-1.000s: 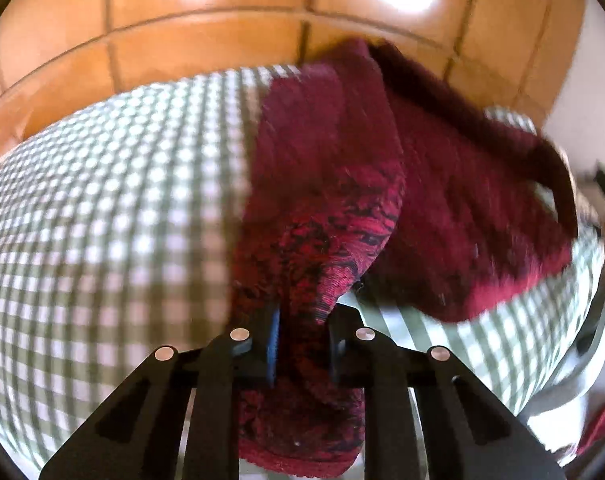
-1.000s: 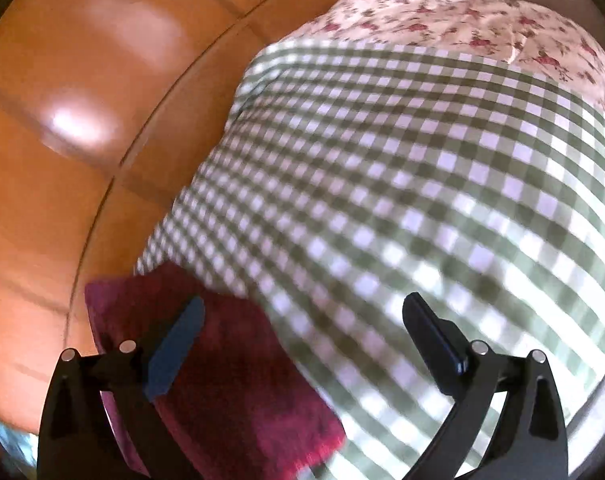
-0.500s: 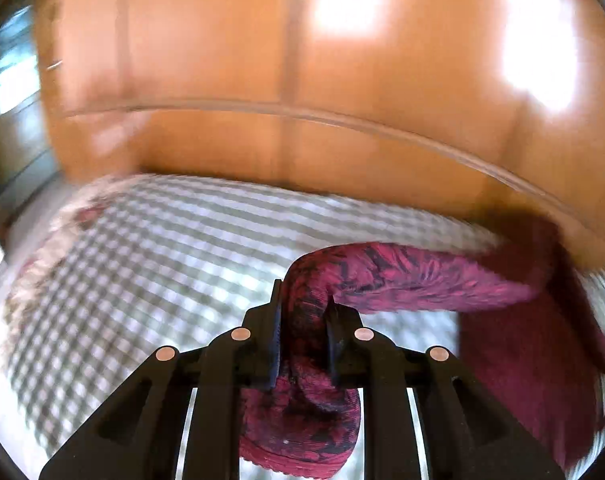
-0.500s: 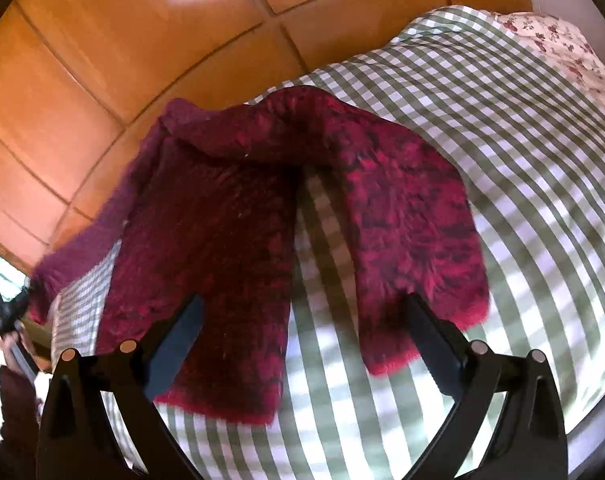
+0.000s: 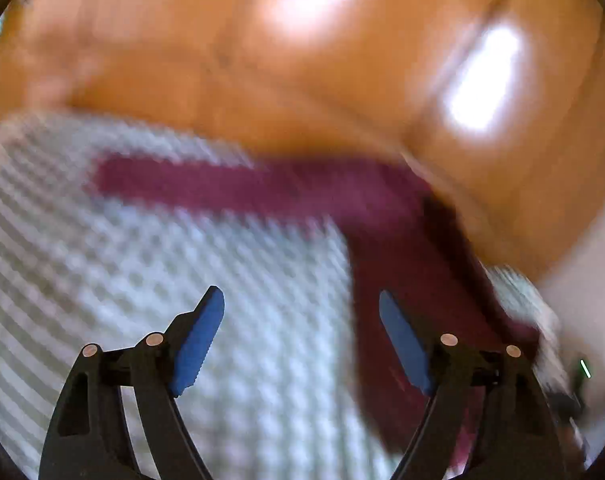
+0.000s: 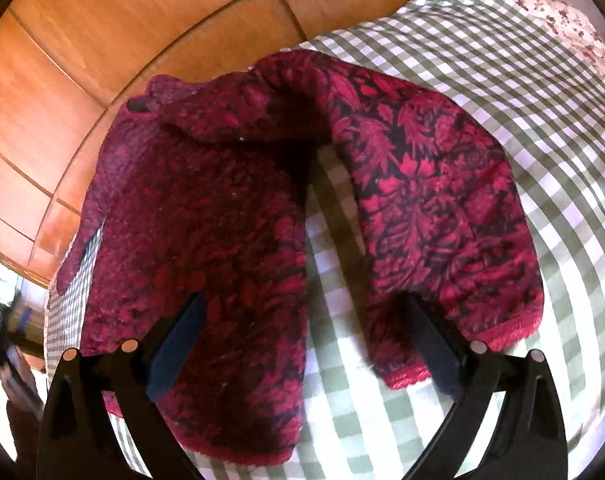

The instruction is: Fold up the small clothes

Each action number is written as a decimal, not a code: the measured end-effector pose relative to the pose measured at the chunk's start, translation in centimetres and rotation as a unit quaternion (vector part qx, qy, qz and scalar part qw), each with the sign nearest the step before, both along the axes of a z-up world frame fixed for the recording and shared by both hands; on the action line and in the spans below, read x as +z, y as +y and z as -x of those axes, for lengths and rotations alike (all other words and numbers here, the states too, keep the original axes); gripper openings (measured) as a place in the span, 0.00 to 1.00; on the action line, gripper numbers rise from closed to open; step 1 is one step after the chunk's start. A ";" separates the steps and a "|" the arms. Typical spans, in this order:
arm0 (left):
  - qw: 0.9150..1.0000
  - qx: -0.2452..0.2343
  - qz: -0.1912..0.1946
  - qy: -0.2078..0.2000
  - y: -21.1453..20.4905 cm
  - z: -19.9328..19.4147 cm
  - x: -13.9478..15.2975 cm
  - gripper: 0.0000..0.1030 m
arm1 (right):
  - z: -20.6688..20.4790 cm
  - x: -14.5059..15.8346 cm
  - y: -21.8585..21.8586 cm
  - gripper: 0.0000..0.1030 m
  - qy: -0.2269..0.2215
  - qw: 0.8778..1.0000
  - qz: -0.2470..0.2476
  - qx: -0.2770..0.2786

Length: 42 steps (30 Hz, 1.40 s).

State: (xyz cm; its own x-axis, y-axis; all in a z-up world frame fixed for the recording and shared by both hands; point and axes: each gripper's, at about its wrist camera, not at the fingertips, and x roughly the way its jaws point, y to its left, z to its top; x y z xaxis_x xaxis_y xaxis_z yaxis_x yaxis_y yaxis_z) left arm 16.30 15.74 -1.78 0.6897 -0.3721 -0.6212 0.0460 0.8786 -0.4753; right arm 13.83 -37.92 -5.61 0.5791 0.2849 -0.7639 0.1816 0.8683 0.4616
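A small dark-red patterned garment (image 6: 230,216) lies on the green-and-white checked cloth (image 6: 542,128), spread in two lobes with a strip of cloth showing between them. My right gripper (image 6: 302,320) is open and empty, hovering over the garment's near edge. In the blurred left wrist view the garment (image 5: 402,264) lies as a red band ahead and to the right. My left gripper (image 5: 300,316) is open and empty above the checked cloth (image 5: 142,260), its right finger over the garment.
Orange-brown wooden panels (image 6: 102,40) rise behind the checked surface. A floral fabric (image 6: 574,20) lies at the far right corner. The surface's left edge drops off near dim objects (image 6: 10,344).
My left gripper has let go of the garment and opened wide; the garment now lies flat on the cloth. The right view has steadied over the spread garment, jaws still open.
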 end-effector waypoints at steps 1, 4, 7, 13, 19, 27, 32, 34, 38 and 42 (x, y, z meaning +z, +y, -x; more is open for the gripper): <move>0.999 -0.019 0.022 0.018 -1.1 0.3 -1.4 0.77 | 0.4 0.3 0.2 0.92 -0.007 1.000 -0.001 0.000; 0.995 -0.042 0.066 0.061 -3.7 0.5 -5.0 0.77 | 1.2 0.5 1.2 0.85 -0.004 0.999 -0.034 0.037; 0.987 -0.048 0.111 0.105 -5.6 -0.5 -7.4 0.77 | 1.5 -0.5 2.5 0.83 0.031 0.997 -0.023 0.062; 0.985 -0.077 0.113 0.106 -8.6 -1.0 -8.5 0.45 | 2.9 -2.9 2.2 0.81 0.024 0.997 -0.068 0.024; 0.990 -0.082 0.067 0.091 -9.4 -0.6 -6.0 0.14 | 1.3 -2.1 1.6 0.25 0.026 0.996 -0.076 0.028; 0.992 -0.116 0.017 0.046 -8.1 3.8 2.2 0.03 | 6.1 6.6 3.4 0.17 -0.059 0.991 -0.003 0.120; 0.989 -0.128 -0.007 0.075 -6.1 9.3 1.6 0.03 | 10.6 6.3 5.1 0.17 -0.041 0.984 0.036 0.172; 0.986 -0.127 -0.028 0.100 -6.1 11.0 -0.4 0.03 | 12.6 4.7 5.8 0.17 -0.018 0.981 0.041 0.188; 0.980 -0.092 -0.089 0.150 -6.2 12.3 -5.2 0.00 | 14.6 1.5 5.7 0.33 0.023 0.984 0.019 0.177; 0.983 -0.045 -0.053 0.169 -4.1 12.6 -6.7 0.16 | 14.6 2.0 5.0 0.53 0.005 0.989 -0.008 0.146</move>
State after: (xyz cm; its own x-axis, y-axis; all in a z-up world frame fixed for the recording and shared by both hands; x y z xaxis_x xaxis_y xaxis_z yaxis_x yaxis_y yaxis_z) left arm 3.71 11.68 -8.45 0.4042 -0.3425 -0.8481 -0.0195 0.9238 -0.3823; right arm -0.80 -32.88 -3.65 0.4637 0.4511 -0.7626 -0.0707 0.8768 0.4756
